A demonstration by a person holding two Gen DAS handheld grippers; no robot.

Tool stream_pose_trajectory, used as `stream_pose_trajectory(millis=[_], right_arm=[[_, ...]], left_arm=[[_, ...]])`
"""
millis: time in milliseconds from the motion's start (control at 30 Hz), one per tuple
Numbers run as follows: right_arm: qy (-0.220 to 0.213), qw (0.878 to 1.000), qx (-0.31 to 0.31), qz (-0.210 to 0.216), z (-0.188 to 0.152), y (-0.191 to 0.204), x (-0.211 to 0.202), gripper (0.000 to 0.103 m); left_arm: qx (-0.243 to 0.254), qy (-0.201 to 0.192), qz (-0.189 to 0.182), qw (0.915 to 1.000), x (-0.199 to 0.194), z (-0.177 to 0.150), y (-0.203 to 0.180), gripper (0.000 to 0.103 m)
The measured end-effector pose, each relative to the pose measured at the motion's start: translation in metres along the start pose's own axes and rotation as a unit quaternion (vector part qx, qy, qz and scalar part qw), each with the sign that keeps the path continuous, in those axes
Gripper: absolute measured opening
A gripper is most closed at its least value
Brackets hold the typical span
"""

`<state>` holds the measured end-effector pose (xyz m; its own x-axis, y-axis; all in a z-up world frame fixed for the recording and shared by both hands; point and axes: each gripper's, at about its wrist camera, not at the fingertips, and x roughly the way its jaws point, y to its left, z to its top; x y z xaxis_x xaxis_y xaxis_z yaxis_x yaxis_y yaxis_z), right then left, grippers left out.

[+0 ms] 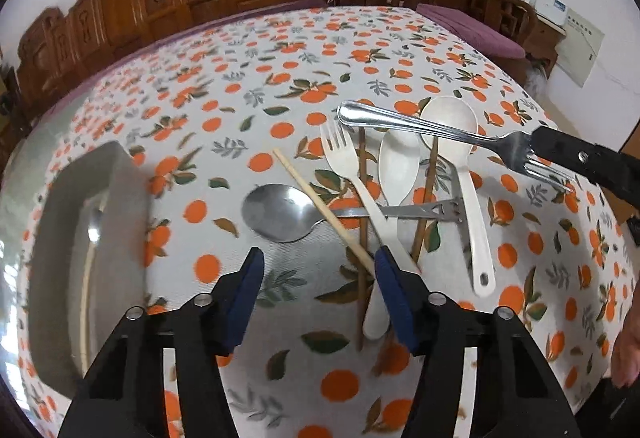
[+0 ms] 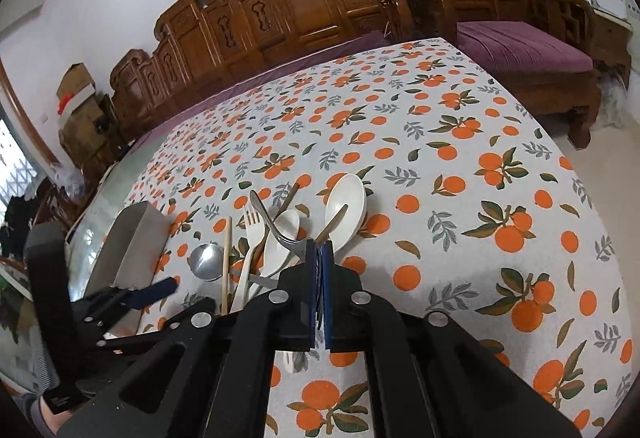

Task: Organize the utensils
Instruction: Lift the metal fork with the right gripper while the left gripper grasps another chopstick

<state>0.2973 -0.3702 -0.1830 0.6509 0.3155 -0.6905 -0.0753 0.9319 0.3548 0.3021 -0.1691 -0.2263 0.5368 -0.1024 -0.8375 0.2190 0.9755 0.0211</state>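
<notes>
A pile of utensils lies on the orange-print tablecloth (image 1: 280,85): a metal spoon (image 1: 280,211), a white plastic fork (image 1: 352,173), two white spoons (image 1: 398,165), a pale chopstick (image 1: 320,207) and brown chopsticks (image 1: 362,197). My left gripper (image 1: 320,266) is open and empty, just before the pile. My right gripper (image 2: 319,250) is shut on a metal fork (image 1: 440,127), gripped near the tines and held in the air above the pile; the fork also shows in the right wrist view (image 2: 272,222).
A grey metal tray (image 1: 80,238) stands at the left of the pile, with a pale stick inside it. Carved wooden benches (image 2: 280,9) with purple cushions stand behind the table. The table's right edge drops off to the floor.
</notes>
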Motion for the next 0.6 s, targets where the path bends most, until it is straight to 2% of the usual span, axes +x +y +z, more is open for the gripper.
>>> stream_pose_trajectory(millis=[67, 133, 233, 333, 367, 467, 533, 600], right_arm=[[0.000, 1.000, 0.000, 0.003, 0.000, 0.001, 0.001, 0.003], [0.000, 1.000, -0.003, 0.005, 0.000, 0.002, 0.002, 0.003], [0.001, 1.000, -0.004, 0.008, 0.000, 0.005, 0.002, 0.003], [0.003, 1.000, -0.005, 0.009, 0.000, 0.006, 0.003, 0.004], [0.003, 1.000, -0.005, 0.009, 0.000, 0.006, 0.003, 0.004], [0.003, 1.000, -0.004, 0.008, 0.000, 0.006, 0.003, 0.004], [0.003, 1.000, -0.004, 0.008, -0.001, 0.006, 0.004, 0.004], [0.002, 1.000, -0.005, 0.008, -0.001, 0.007, 0.003, 0.004]], left_arm=[[-0.010, 0.006, -0.001, 0.9999, 0.005, 0.002, 0.000, 0.040], [-0.022, 0.012, -0.014, 0.9996, 0.009, 0.005, 0.001, 0.039], [-0.020, 0.015, -0.010, 0.9996, 0.014, 0.009, -0.002, 0.034], [-0.025, 0.030, -0.020, 0.9990, 0.020, 0.009, -0.003, 0.026], [-0.029, 0.033, -0.027, 0.9987, 0.022, 0.009, -0.003, 0.018], [-0.027, 0.032, -0.028, 0.9987, 0.021, 0.007, -0.006, 0.013], [-0.026, 0.036, -0.028, 0.9986, 0.021, 0.006, -0.006, 0.006], [-0.027, 0.039, -0.034, 0.9983, 0.019, 0.006, -0.004, 0.004]])
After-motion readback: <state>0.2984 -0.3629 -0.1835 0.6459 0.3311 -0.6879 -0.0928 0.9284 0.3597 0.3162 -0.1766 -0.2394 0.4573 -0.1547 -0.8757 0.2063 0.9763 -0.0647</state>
